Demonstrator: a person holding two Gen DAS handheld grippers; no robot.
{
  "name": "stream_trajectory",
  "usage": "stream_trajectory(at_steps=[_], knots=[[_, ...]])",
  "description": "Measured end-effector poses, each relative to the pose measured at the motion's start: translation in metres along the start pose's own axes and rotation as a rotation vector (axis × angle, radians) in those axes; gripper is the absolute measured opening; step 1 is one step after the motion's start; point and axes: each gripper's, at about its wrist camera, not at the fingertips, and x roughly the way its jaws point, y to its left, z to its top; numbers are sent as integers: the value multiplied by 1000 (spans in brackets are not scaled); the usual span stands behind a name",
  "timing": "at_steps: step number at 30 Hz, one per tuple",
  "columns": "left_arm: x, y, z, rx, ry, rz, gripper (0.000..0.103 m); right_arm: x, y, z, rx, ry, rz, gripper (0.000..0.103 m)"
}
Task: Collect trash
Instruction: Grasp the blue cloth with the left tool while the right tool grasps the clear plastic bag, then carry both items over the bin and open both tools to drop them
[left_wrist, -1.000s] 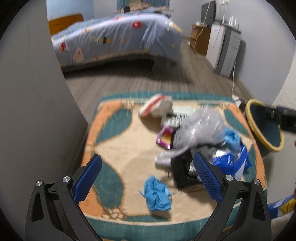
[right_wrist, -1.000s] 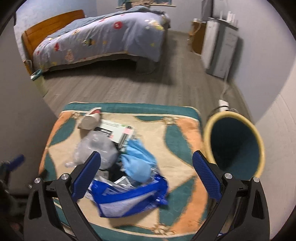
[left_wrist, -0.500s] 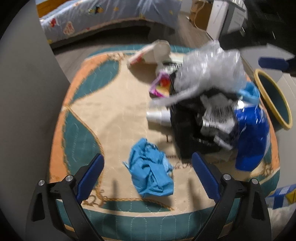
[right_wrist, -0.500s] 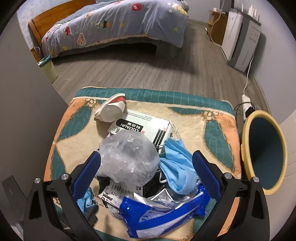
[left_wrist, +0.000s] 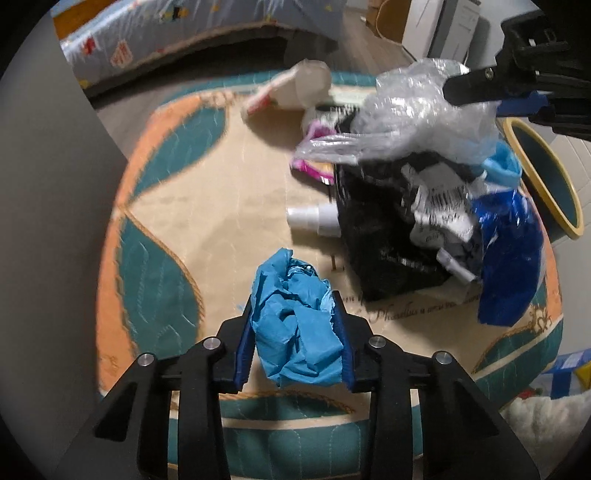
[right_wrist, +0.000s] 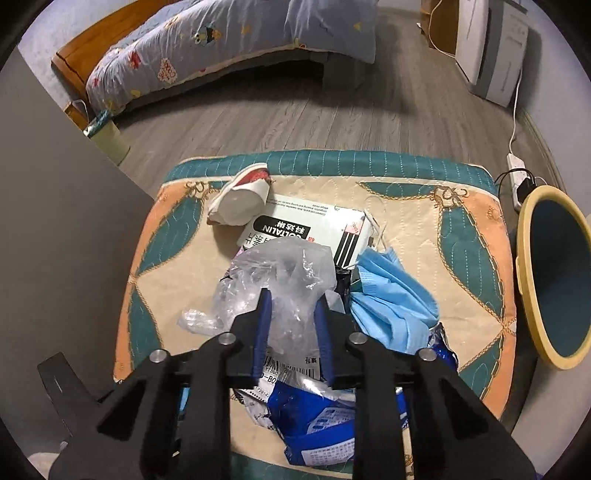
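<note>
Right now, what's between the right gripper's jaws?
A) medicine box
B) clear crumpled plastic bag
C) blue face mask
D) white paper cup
B: in the right wrist view the right gripper has its jaws closing on the clear crumpled plastic bag, whose film fills the gap between them; the blue face mask lies off to one side and the medicine box sits farther back.

1. The left wrist view looks steeply down along its own fingers, close over the near edge of a patterned cushion (left_wrist: 207, 206), with a bin (left_wrist: 543, 177) at 2 o'clock.
2. The right wrist view, also steeply down and close, looks over the same cushion (right_wrist: 406, 199), with the bin (right_wrist: 554, 273) at 3 o'clock and a bed (right_wrist: 229, 48) at 11 o'clock.
3. Both views share the cushion, the trash pile, the bin and the bed.
</note>
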Motion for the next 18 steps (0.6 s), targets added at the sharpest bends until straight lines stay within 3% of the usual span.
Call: stream_trajectory(at_steps=[3,9,18], knots=[[-17,1,4,3,-74,27,39,-15,-3,2,1,-34,8,21],[-51,-1,22,-25,-187,10,39,-54,-25,7,40,-118,35,21],[-83,-38,50,86,-321,-13,39,-104,-93,15,121,-232,-19,21]])
